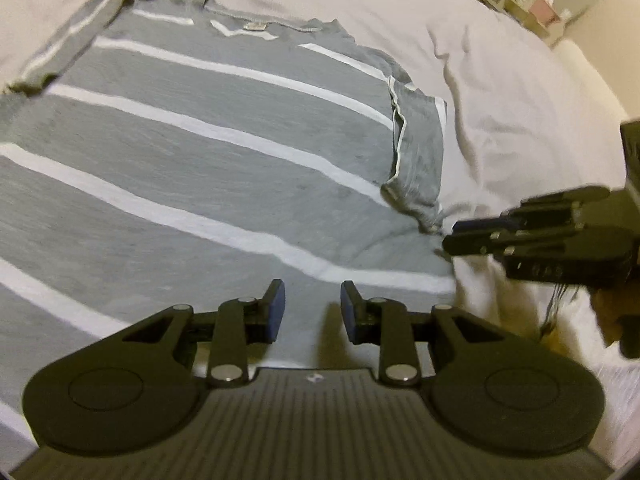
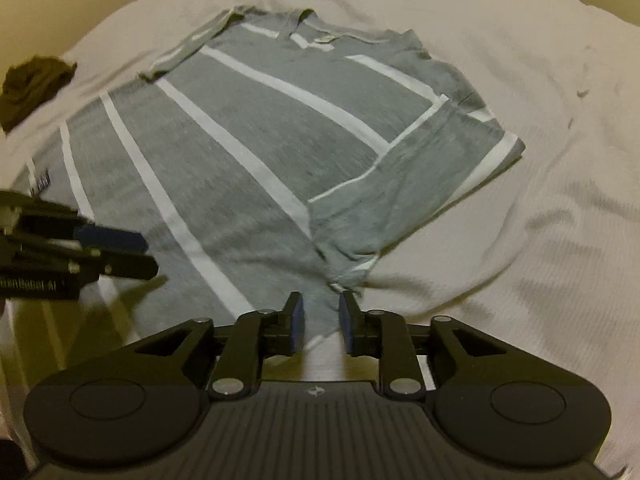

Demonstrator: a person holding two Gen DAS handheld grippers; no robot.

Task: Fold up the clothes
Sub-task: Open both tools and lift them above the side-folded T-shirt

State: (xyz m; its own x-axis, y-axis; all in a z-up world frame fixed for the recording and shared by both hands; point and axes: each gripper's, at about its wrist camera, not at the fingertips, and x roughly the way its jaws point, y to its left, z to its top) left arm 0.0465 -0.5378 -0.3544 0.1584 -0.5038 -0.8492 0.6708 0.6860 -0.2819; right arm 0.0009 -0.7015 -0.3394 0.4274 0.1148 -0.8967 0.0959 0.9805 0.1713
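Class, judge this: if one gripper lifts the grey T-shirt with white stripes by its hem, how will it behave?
The grey T-shirt with white stripes probably droops limply: its folded sleeve lies crumpled. It looks thin and light. On the wrinkled white bedcover, pushing likely bunches it.

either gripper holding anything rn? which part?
Nothing held. Left gripper and right gripper both have open jaws with bare gaps, hovering over the lower part of the grey striped T-shirt spread flat on the white bedding.

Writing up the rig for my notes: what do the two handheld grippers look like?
Both the left gripper and the right gripper are matte black, with blue finger pads, silver pivot pins, round side discs and a ribbed top. White lettering marks the left one's side.
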